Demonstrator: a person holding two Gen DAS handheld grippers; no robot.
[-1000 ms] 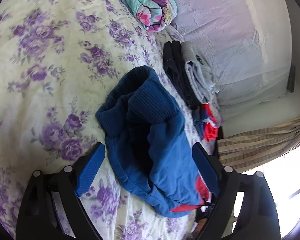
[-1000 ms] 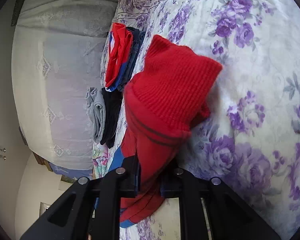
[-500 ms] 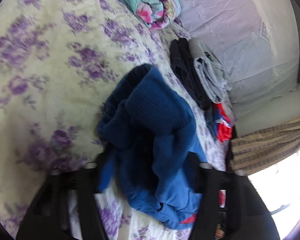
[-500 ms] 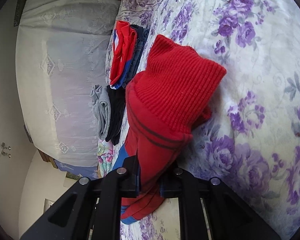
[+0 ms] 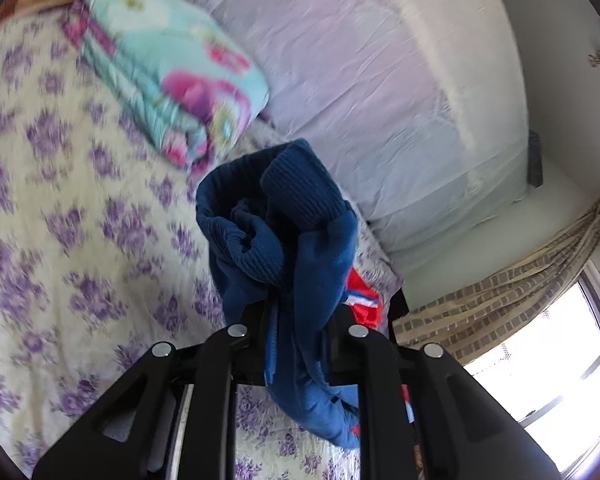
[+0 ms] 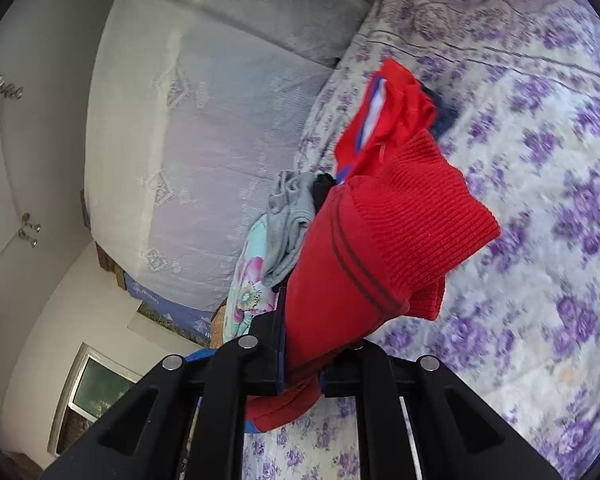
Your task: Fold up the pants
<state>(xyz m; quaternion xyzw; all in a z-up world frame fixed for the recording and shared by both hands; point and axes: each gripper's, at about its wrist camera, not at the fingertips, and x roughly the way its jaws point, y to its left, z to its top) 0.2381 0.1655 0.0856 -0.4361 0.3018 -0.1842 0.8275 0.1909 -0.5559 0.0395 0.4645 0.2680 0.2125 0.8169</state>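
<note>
The pants are blue and red. My left gripper [image 5: 298, 320] is shut on the blue leg [image 5: 300, 240], whose ribbed cuff [image 5: 296, 188] bunches up in front of it, lifted above the bed. My right gripper [image 6: 302, 344] is shut on the red leg [image 6: 364, 264], whose ribbed red cuff [image 6: 420, 216] droops to the right above the bed. The fabric hides the fingertips in both views.
The bed has a cream sheet with purple flowers [image 5: 60, 220]. A folded teal floral quilt [image 5: 172, 76] lies at the back. Folded clothes lie by the wall: a red item [image 6: 384, 120], a grey item [image 6: 288, 224]. A pale draped wall covering [image 5: 380, 100] and a window [image 5: 560, 380] are behind.
My left gripper has closed on the blue leg. Both grippers have lifted the pants off the bed and both views have tilted up toward the wall.
</note>
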